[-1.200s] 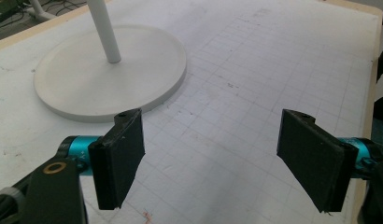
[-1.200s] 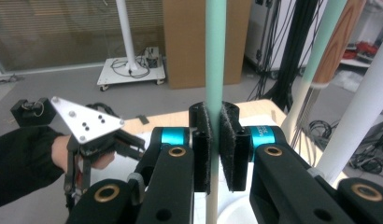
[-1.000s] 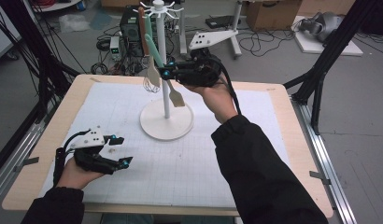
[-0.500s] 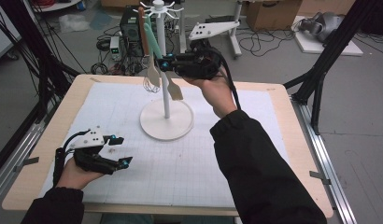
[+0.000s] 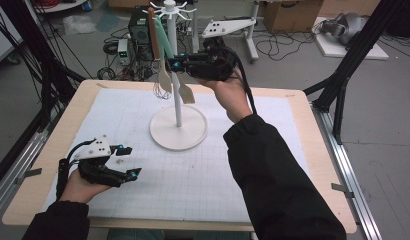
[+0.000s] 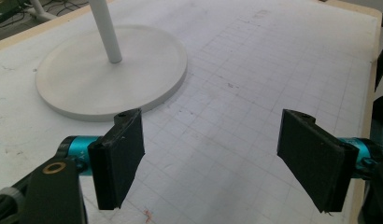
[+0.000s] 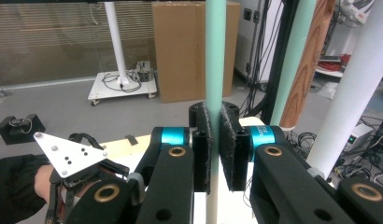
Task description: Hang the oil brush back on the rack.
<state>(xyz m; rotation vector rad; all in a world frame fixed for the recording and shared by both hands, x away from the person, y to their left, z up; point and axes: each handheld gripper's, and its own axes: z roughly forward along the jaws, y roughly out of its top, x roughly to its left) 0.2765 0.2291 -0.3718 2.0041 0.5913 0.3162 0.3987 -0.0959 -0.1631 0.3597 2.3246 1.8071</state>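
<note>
A white hook stand (image 5: 175, 85) rises from a round base (image 5: 178, 131) at the middle of the mat. From its top hang a mint-green-handled spatula (image 5: 185, 93), a wood-handled utensil (image 5: 152, 35) and a wire whisk (image 5: 158, 90). My right gripper (image 5: 171, 64) is held high beside the pole, shut on the mint-green handle (image 7: 215, 70); its pads (image 7: 231, 149) press both sides. My left gripper (image 5: 130, 161) rests low on the mat at the front left, jaws open and nothing between them (image 6: 210, 154). The base (image 6: 110, 70) lies just ahead of it.
A white gridded mat (image 5: 218, 170) covers the wooden table (image 5: 323, 165). A second green handle (image 7: 292, 60), a wooden handle (image 7: 315, 51) and the white pole (image 7: 362, 88) hang close to the right of the held one. Cables, boxes and equipment crowd the floor behind.
My right gripper has risen a little with the green-handled spatula, whose head hangs slightly higher. The left gripper has stayed put.
</note>
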